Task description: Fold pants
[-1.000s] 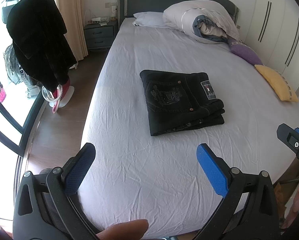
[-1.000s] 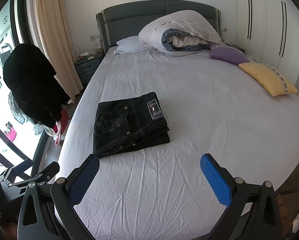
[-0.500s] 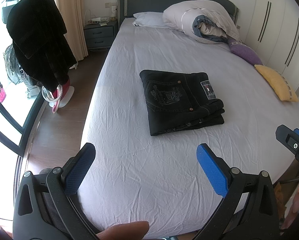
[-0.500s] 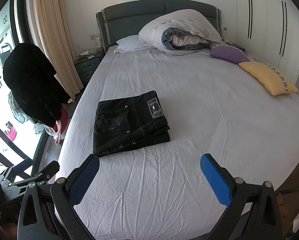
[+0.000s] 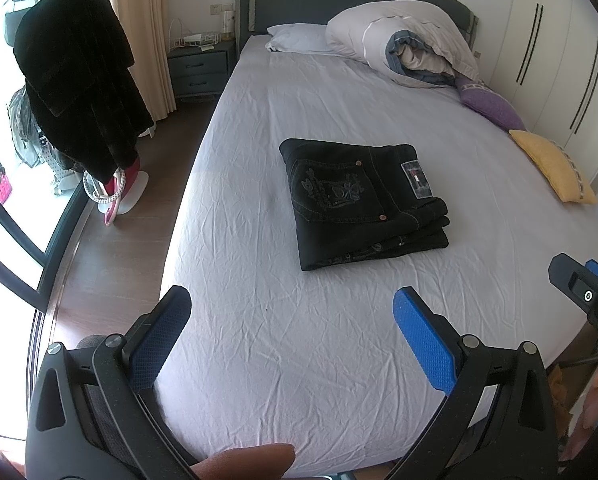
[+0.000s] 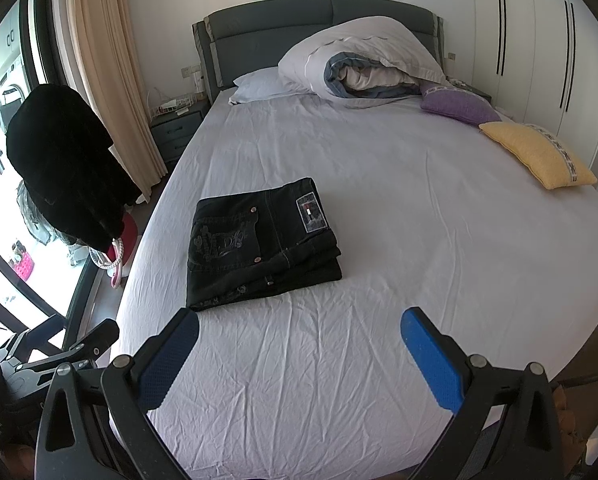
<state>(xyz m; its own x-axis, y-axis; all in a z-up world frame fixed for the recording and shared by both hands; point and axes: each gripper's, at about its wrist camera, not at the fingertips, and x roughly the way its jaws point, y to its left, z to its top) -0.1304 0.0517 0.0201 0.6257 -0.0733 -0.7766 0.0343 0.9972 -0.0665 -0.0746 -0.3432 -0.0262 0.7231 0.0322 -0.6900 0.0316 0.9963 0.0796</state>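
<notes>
Black pants (image 5: 363, 200) lie folded in a compact stack on the white bed sheet (image 5: 299, 340), back pocket and label patch facing up; they also show in the right wrist view (image 6: 259, 244). My left gripper (image 5: 291, 320) is open and empty, held back near the foot of the bed, well short of the pants. My right gripper (image 6: 299, 336) is open and empty, also near the foot of the bed. Part of the right gripper shows at the left wrist view's right edge (image 5: 583, 292).
A rolled duvet (image 6: 363, 64), a white pillow (image 6: 259, 84), a purple cushion (image 6: 459, 104) and a yellow cushion (image 6: 539, 152) lie at the head and right side. A black coat (image 5: 75, 92) hangs left of the bed. A nightstand (image 5: 201, 68) stands by the headboard.
Both grippers have stayed almost still, only drifting slightly. The pants have not moved.
</notes>
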